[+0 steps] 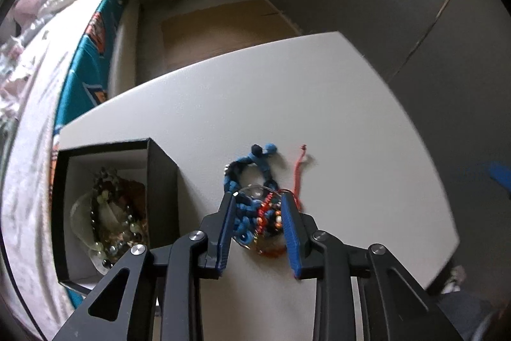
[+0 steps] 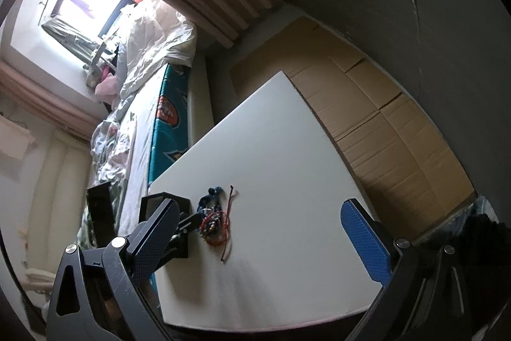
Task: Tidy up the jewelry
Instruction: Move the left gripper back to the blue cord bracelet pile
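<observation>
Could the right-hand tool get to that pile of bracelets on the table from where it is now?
Probably yes: the right tool is open, with bare table between it and the bracelet pile. But the left tool already straddles the pile, so they might collide.

Bare table (image 1: 319,104) lies open beyond the jewelry pile (image 1: 255,206); black box (image 1: 159,181) blocks left.

No text, number or brand can be read in either view. The teal side of the mattress (image 2: 167,114) carries an orange round emblem with pale marks that may be lettering, but it is too blurred and warped to make out; the same side in the left wrist view (image 1: 95,31) shows only orange and white patches
</observation>
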`<action>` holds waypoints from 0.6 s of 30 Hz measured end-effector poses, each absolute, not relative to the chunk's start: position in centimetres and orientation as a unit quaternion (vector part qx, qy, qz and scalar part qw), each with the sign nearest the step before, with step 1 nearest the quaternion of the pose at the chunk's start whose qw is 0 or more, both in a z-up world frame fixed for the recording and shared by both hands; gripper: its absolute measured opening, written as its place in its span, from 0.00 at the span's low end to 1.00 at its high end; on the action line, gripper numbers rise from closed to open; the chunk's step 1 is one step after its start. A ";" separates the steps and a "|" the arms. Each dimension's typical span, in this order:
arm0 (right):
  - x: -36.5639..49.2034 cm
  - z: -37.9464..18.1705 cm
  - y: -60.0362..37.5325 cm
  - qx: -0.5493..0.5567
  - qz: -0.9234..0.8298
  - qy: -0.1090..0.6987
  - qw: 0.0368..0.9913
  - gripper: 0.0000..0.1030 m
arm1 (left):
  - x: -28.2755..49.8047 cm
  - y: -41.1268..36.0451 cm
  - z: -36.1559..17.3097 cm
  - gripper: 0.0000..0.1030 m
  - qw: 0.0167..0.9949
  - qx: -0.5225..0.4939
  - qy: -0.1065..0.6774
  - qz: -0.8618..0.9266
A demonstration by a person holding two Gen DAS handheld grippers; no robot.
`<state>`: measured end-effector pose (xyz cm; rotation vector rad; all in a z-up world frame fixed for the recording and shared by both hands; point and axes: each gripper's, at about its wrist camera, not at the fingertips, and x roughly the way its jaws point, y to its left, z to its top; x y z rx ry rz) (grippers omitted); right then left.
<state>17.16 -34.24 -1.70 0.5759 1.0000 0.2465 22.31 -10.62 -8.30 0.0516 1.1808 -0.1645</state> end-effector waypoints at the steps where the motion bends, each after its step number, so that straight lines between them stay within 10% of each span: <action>1: 17.2 -1.8 -34.3 0.273 0.117 0.472 0.830 1.00 | 22.5 -10.9 -8.6 0.30 0.827 0.031 0.557 -0.072; 18: 17.2 -1.6 -35.5 0.284 0.124 0.464 0.830 1.00 | 22.7 -13.6 -9.9 0.55 0.825 0.122 0.550 -0.044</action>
